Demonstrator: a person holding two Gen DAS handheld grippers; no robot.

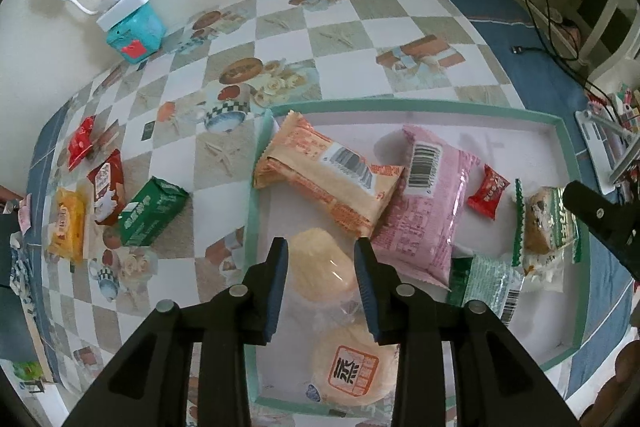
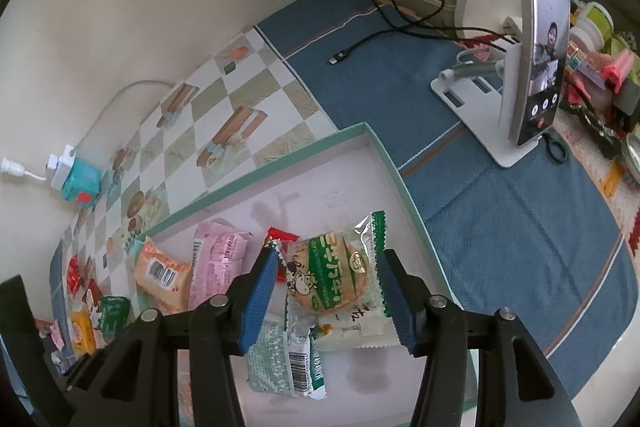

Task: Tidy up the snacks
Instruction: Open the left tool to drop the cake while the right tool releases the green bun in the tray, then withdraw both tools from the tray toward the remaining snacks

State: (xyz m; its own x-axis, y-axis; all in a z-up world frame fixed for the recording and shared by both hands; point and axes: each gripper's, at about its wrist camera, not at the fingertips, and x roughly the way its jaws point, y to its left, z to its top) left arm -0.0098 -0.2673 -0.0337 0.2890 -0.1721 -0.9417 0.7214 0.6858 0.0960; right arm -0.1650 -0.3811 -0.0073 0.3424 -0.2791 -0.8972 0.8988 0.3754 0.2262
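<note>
A shallow white box with a green rim (image 1: 566, 131) holds several snacks: an orange pack (image 1: 320, 171), a pink pack (image 1: 432, 207), a small red candy (image 1: 489, 191), a green-edged cookie pack (image 1: 546, 223) and pale buns in clear wrap (image 1: 320, 263). My left gripper (image 1: 321, 259) is open, its jaws either side of the upper bun, just above it. My right gripper (image 2: 327, 281) is open over the cookie pack (image 2: 330, 277); it also shows in the left wrist view (image 1: 604, 223). Loose on the tablecloth lie a green pack (image 1: 152, 213), a yellow pack (image 1: 68, 225) and red packs (image 1: 108, 187).
A teal box with a white power adapter (image 1: 134, 23) stands by the wall. A phone on a white stand (image 2: 540, 55) and a black cable (image 2: 360, 47) sit on the blue cloth to the right. Clutter lines the far right edge (image 2: 600, 67).
</note>
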